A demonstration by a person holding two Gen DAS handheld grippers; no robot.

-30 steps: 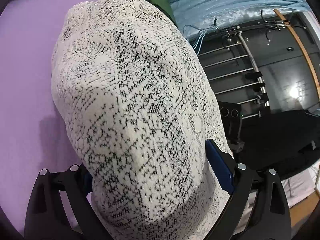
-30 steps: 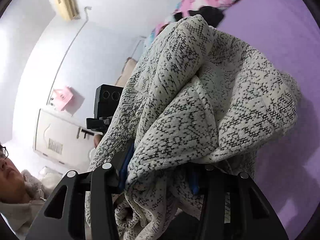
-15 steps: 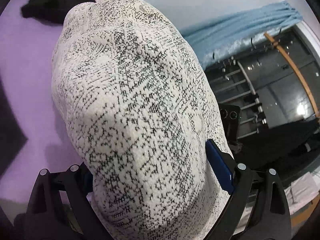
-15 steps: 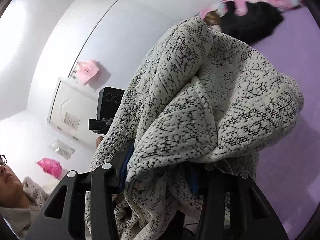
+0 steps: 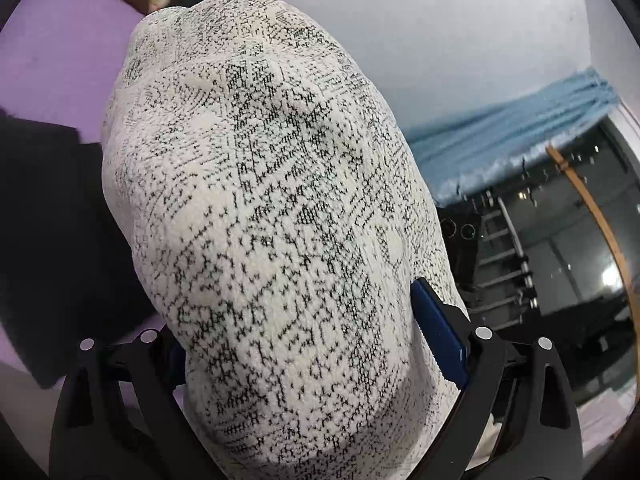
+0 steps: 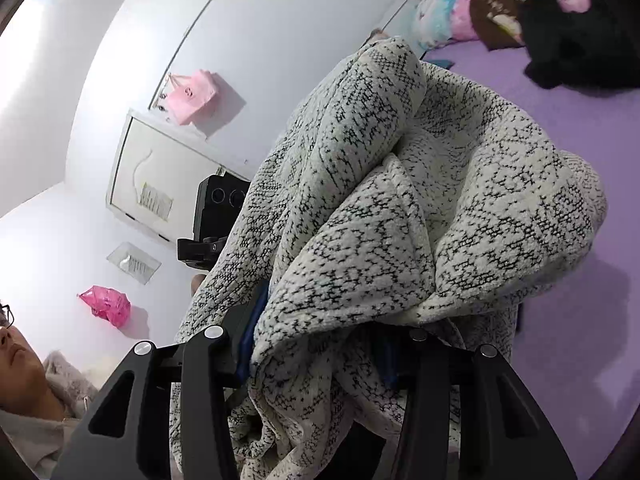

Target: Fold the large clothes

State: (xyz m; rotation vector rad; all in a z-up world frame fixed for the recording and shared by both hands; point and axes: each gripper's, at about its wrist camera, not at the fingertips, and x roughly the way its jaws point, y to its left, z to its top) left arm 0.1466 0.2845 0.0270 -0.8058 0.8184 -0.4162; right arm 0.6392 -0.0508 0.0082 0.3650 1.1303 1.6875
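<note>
So right now I've got this big fuzzy cream-and-black knit sweater [image 5: 272, 240] bunched up and held off the bed in both claws. My left gripper [image 5: 304, 344] is clamped on a thick wad of it, the blue pad [image 5: 438, 340] on one side pressing right into the knit, and the fabric balloons up so much that it fills most of that camera. My right gripper [image 6: 316, 356] is also closed on a fat fold, jaws about halfway in with the cloth stuffed between them, and the rest of the sweater [image 6: 420, 208] flops over in loose folds to the side and hangs down below the jaws. Under it all is the purple bedsheet [image 6: 580, 320], with a black garment [image 6: 580, 40] lying further up the bed near some pink and blue patterned stuff [image 6: 460, 4]. On the left side there's another dark cloth [image 5: 52, 248] lying on the sheet. My read: this is the carry/reposition step, nothing's actually folded yet, it's just a lump. Next I'd want to find an open patch of sheet away from the dark clothes, pull my two claws apart so the sweater stretches out between them, and lay it down flat. Tricky part is I can't tell which bits I'm gripping (hem, shoulder, sleeve?), so I may need to regrip before any real fold.
</note>
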